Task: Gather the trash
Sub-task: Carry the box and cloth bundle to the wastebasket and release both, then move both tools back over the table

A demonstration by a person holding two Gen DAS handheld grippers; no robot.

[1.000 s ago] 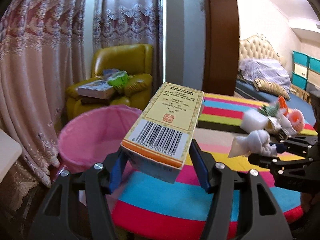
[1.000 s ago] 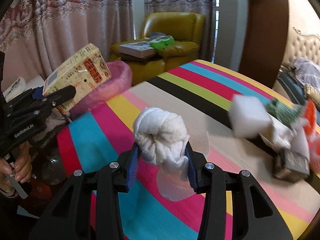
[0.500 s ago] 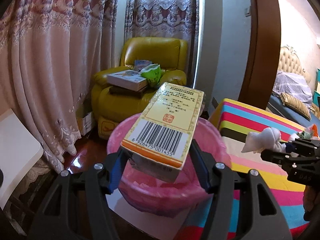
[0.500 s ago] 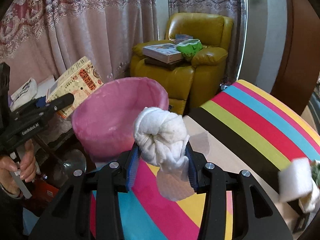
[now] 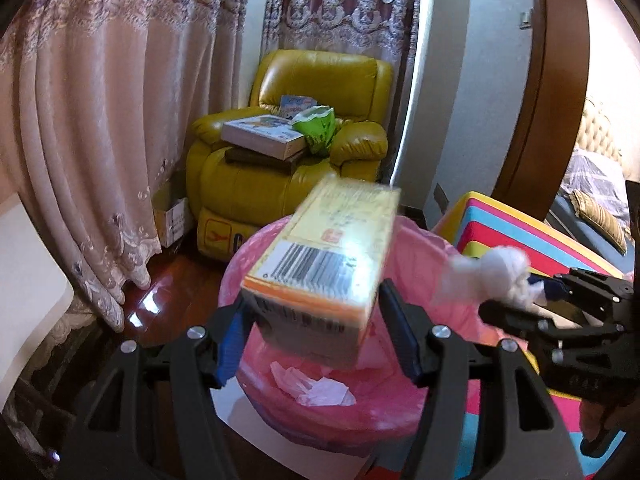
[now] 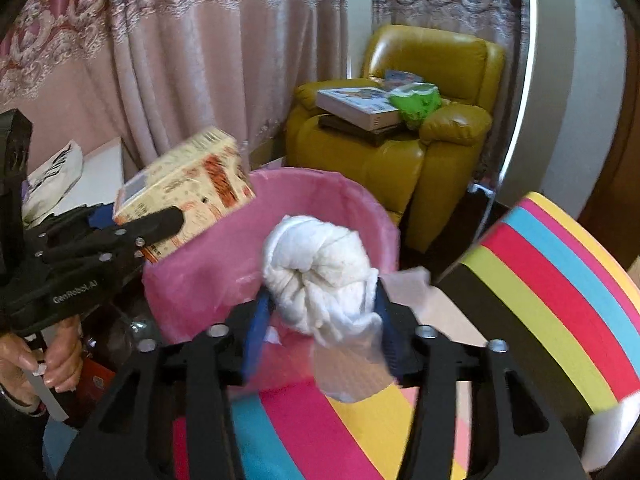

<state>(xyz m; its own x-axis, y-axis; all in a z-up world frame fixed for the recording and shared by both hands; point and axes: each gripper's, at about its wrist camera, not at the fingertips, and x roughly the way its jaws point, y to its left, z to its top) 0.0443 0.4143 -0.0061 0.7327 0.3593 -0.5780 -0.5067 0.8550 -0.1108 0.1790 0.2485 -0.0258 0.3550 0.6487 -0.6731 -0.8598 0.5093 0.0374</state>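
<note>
Barcoded carton and white wad between opening jaws, above pink bin; "GenRobot.AI" alongside.

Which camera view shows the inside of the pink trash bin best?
The left wrist view. It looks down into the pink trash bin, showing crumpled plastic on its bottom, though the yellow carton hides part. The right wrist view shows mostly the bin's outer wall and far inner liner; the white wad blocks its bottom.
</note>
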